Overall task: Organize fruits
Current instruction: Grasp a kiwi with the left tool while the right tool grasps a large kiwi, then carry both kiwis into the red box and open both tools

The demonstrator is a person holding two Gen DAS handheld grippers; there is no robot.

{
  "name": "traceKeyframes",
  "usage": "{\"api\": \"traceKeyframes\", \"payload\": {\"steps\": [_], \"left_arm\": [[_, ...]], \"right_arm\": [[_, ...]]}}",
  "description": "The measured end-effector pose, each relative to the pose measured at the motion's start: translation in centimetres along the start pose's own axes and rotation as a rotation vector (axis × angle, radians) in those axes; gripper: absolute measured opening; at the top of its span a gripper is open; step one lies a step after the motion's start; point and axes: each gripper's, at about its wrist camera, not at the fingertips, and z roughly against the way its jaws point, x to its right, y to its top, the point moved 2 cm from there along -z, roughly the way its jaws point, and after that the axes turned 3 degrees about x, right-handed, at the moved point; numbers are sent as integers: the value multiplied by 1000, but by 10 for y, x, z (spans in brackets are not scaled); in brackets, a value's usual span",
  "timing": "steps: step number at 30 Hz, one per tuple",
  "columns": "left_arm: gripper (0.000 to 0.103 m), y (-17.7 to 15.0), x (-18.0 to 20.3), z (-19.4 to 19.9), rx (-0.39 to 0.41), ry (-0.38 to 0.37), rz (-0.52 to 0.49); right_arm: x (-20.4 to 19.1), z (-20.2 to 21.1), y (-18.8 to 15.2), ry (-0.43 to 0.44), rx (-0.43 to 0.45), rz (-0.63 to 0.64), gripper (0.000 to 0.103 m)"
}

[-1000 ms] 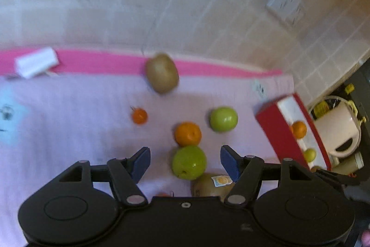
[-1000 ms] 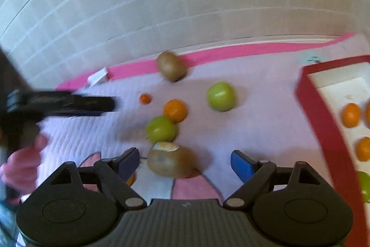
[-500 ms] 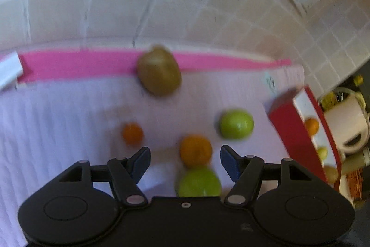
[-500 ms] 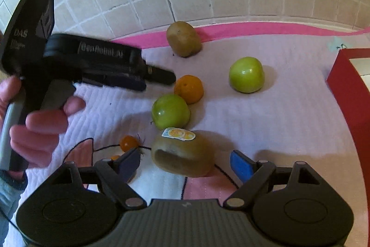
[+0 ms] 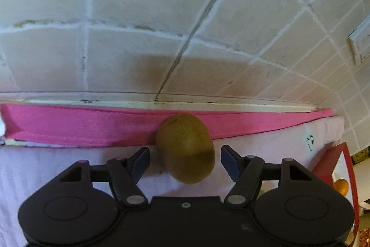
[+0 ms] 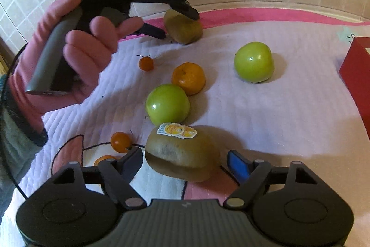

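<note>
A brown kiwi point(image 5: 186, 147) lies against the pink border of the mat by the wall. My left gripper point(image 5: 185, 160) stands open astride it, with a gap on each side. In the right wrist view the same left gripper point(image 6: 178, 24), held by a pink-gloved hand point(image 6: 76, 57), reaches over that far kiwi point(image 6: 187, 32). A second kiwi with a yellow sticker point(image 6: 182, 154) lies between the fingers of my right gripper point(image 6: 185, 163). Its jaws are closing; the left pad point(image 6: 133, 161) is close to the skin and the blue right pad point(image 6: 238, 166) still stands off.
On the quilted mat point(image 6: 266, 108) lie two green apples point(image 6: 167, 104) point(image 6: 254, 61), a mandarin point(image 6: 188, 78) and three small orange fruits point(image 6: 146, 63) point(image 6: 120, 142) point(image 6: 105, 159). A red box point(image 6: 357, 75) stands at the right. The tiled wall point(image 5: 161, 15) is close behind.
My left gripper moved forward over the apples and mandarin to the far kiwi by the wall. My right gripper sank around the stickered kiwi and its jaws narrowed.
</note>
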Motion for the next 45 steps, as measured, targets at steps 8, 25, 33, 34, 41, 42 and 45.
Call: {"api": "traceKeyframes", "payload": {"steps": [8, 25, 33, 34, 41, 42, 45], "left_arm": [[77, 1, 12, -11, 13, 15, -27], [66, -22, 34, 43, 103, 8, -101], [66, -42, 107, 103, 176, -116, -216], [66, -46, 121, 107, 178, -137, -238], [66, -67, 218, 96, 149, -277, -347], [66, -71, 229, 91, 138, -289, -361], [66, -81, 261, 65, 90, -303, -397]], "right_arm": [[-1, -5, 3, 3, 16, -6, 71], [10, 54, -8, 2, 120, -14, 69], [49, 137, -21, -66, 249, -73, 69], [57, 146, -21, -79, 263, -84, 69], [135, 207, -25, -253, 352, -225, 69], [147, 212, -26, -280, 354, -250, 69], [191, 226, -28, -321, 377, -340, 69]]}}
